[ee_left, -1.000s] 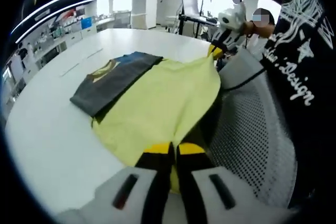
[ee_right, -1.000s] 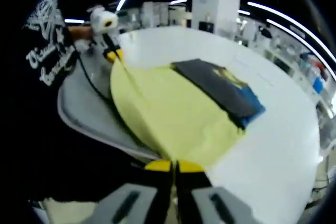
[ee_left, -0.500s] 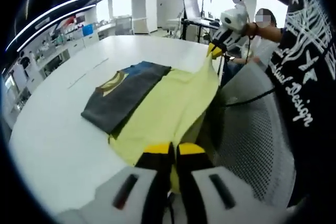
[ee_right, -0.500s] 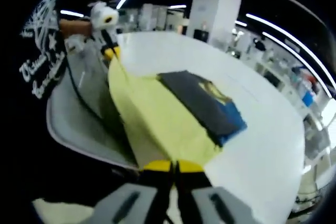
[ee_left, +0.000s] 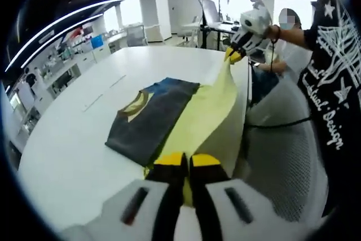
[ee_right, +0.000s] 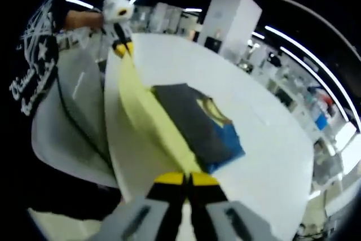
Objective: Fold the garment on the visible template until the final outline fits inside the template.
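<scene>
A yellow garment (ee_left: 204,114) is stretched taut between both grippers above a white table (ee_left: 67,139). My left gripper (ee_left: 181,165) is shut on its near edge. My right gripper (ee_left: 233,55) grips the far corner, held by a person's hand. A dark grey folded piece (ee_left: 149,119) with a blue edge and a yellow print lies flat on the table beside the yellow cloth. In the right gripper view, my right gripper (ee_right: 187,180) is shut on the yellow garment (ee_right: 148,115). My left gripper (ee_right: 121,48) pinches the far end, and the dark piece (ee_right: 192,125) lies to the right.
A grey mesh chair (ee_left: 287,162) stands at the table's edge, also seen as the chair (ee_right: 62,128) in the right gripper view. A person in a black printed shirt (ee_left: 333,83) stands close by. Desks and shelves line the room behind the table (ee_right: 271,139).
Both grippers have lifted the yellow cloth's held edge and carried it in over the table toward the dark piece. The cloth now stands as a narrower, steeper sheet.
</scene>
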The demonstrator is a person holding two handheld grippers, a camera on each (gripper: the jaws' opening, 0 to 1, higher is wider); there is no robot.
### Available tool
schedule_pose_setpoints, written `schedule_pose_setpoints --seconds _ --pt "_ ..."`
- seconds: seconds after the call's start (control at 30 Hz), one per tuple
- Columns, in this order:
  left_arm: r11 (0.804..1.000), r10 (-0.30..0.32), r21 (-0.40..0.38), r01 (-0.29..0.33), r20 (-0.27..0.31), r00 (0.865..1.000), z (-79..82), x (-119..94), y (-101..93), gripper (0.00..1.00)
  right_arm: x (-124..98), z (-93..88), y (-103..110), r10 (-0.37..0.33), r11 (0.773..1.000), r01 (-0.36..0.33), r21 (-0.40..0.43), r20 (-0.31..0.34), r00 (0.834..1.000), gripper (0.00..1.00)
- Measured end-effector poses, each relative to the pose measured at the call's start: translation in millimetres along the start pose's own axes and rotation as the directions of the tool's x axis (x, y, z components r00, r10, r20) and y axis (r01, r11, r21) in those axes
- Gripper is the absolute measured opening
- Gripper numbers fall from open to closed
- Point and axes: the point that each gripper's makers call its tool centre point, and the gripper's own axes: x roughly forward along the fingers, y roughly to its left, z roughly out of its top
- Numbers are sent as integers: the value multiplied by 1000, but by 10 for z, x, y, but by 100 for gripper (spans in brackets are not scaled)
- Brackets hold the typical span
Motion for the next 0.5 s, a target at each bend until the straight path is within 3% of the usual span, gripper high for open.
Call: schedule_pose_setpoints --seconds 0.43,0.5 --pt "998 24 61 -24 9 1000 247 156 553 0 144 165 -362 -57 998 57 -30 -8 998 0" --pt "998 27 61 -27 10 1000 289 191 559 0 168 174 -406 -63 997 62 -36 -10 998 0"
